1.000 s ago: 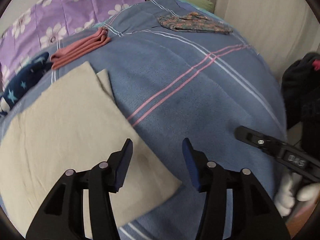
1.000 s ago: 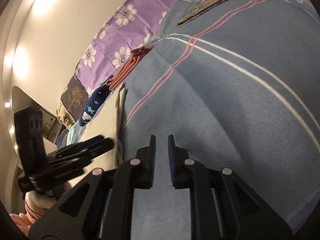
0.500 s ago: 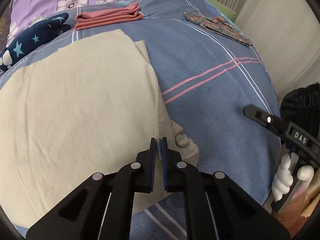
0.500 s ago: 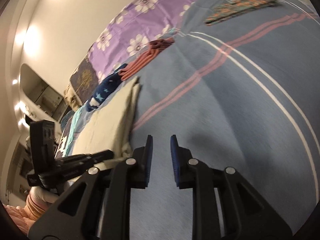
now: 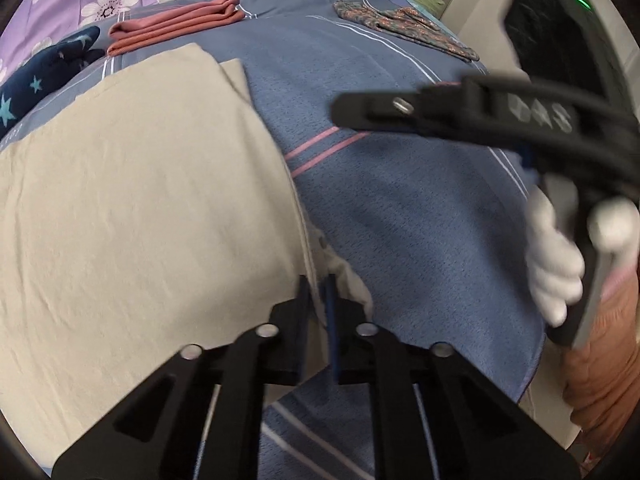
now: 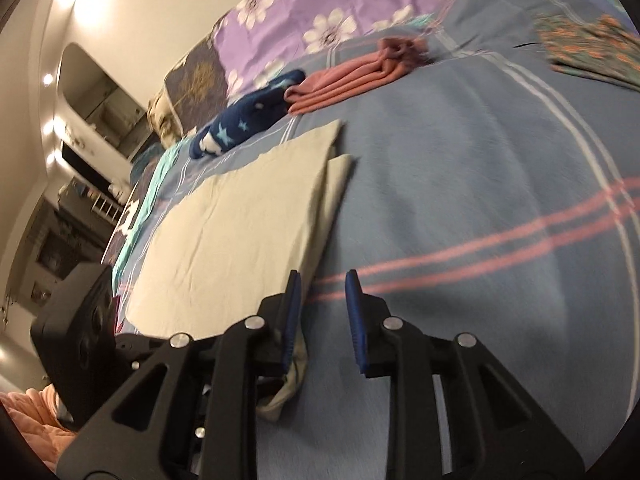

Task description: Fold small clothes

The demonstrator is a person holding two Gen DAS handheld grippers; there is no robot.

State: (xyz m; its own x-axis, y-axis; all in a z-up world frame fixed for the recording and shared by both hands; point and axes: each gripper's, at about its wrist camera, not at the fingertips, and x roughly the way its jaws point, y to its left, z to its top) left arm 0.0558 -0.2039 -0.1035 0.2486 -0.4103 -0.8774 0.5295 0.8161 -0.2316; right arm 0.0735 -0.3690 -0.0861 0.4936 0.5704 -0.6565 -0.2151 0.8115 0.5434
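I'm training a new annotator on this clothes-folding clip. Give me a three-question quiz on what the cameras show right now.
1. True or false: the left gripper is shut on the near corner of the flat beige cloth garment.
2. What lies between the right gripper's opening jaws? A) beige garment B) nothing, only the blue striped blanket below C) folded salmon-pink cloth
3. Name the item lying directly left of the folded salmon-pink cloth in the right wrist view.

Key: 1 true; 2 B; 3 the navy star-print garment.
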